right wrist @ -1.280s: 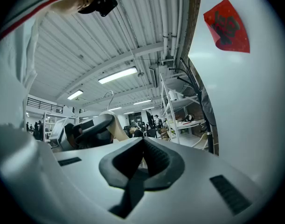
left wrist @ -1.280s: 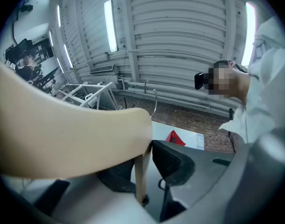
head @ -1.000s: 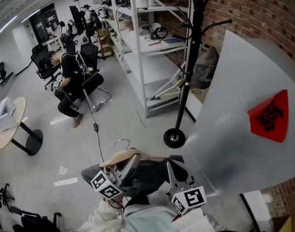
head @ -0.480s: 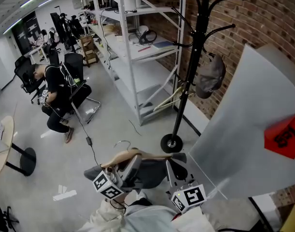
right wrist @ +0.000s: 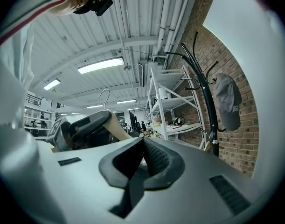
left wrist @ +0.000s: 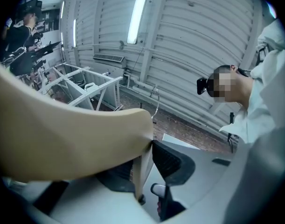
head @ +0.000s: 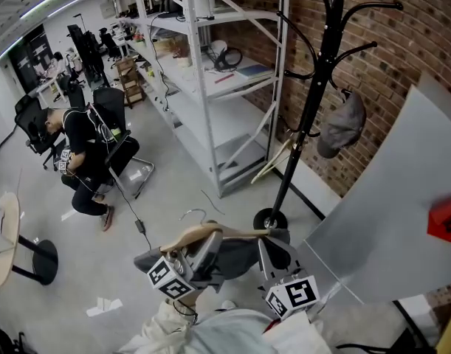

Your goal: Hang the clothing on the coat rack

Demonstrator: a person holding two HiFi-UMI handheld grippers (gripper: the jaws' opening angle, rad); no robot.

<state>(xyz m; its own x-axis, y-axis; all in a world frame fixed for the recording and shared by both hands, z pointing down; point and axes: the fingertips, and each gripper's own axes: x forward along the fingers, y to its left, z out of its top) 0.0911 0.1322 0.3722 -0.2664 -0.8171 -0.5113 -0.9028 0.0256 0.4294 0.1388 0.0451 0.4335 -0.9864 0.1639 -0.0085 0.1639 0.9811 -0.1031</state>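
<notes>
- Head view: I have a tan wooden hanger [head: 210, 232] up in the air in front of me, a dark grey garment [head: 236, 255] draped on it, its thin metal hook [head: 192, 214] pointing up.
- Left gripper [head: 203, 246] is at the hanger's left arm, right gripper [head: 268, 248] at the garment's right shoulder.
- Left gripper view: the hanger [left wrist: 63, 134] fills the left side. The left gripper [left wrist: 142, 169] has its jaws wide and clamped on the hanger's arm, w/ the dark pads [left wrist: 168, 160] against the wood. Head view can't show that contact.
- Right gripper view: the right gripper [right wrist: 142, 160] has its jaws together and I see no cloth between them. Can't tell if they pinch the garment.
- Tall black coat rack [head: 325, 87] stands well apart, ahead and to the right, by the brick wall [head: 402, 43]. A grey cap [head: 342, 124] hangs on one prong.
- Right gripper view gives the rack [right wrist: 203, 92] and cap [right wrist: 228, 101] side-on; left gripper view shows neither.
- White metal shelving [head: 210, 72] is left of the rack.
- Only the head view shows a person [head: 85, 146] seated far left, plus a pale grey panel [head: 402, 220] at right.
</notes>
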